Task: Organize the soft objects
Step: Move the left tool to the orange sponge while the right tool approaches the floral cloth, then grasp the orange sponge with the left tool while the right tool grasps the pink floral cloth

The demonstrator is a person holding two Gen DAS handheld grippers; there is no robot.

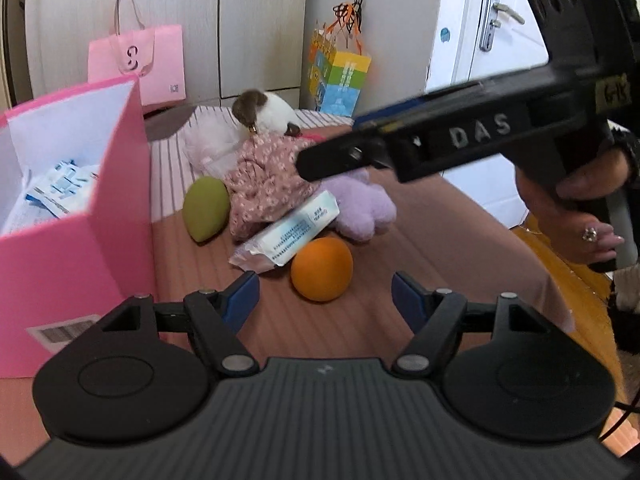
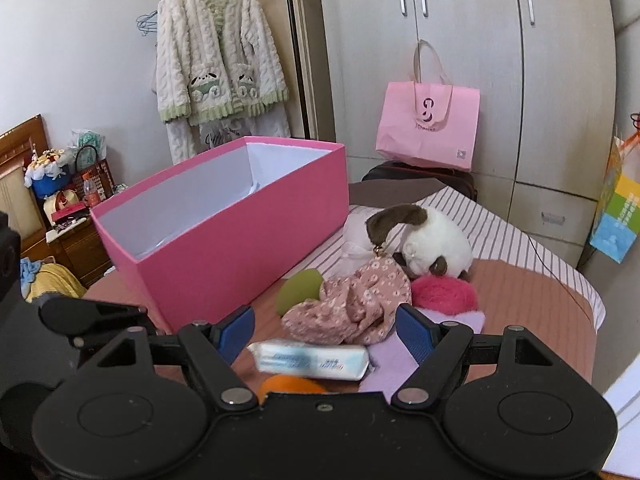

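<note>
Soft things are still lying mostly in a pile on the bed (image 1: 460, 240), just right of the pink box (image 2: 240, 256): a tissue pack (image 2: 312, 360) nearest me, an orange ball (image 1: 322, 269) touching its near edge, a floral cloth (image 2: 360, 300) heaped behind it, a green sponge (image 1: 207, 210) at the cloth's left, a lilac plush (image 1: 366, 208) at its right, a pink yarn ball (image 2: 444, 292) and a brown-and-white plush dog (image 2: 424, 240) farther back.

I am judging the job as barely begun. From the left wrist camera I am seeing some blue-and-white packets (image 1: 60, 188) lying inside the box; I cannot tell what they are. From the right wrist camera the box's visible end is looking bare. Everything in the pile is still waiting to be moved.

I am holding the right gripper (image 2: 326, 334) low over the near side of the pile, its jaws spread wide and gripping nothing, with the tissue pack and the cloth's edge lying between the blue pads (image 2: 416, 334). That looks to me like the next pick.

I am keeping the left gripper (image 1: 324, 298) near the box's right wall, jaws also wide apart and empty, the orange ball sitting just beyond them.

Around this, a pink bag (image 2: 428, 128) is standing far off by the wardrobe (image 2: 480, 60), and a colourful bag (image 1: 340, 76) is hanging at the right.
</note>
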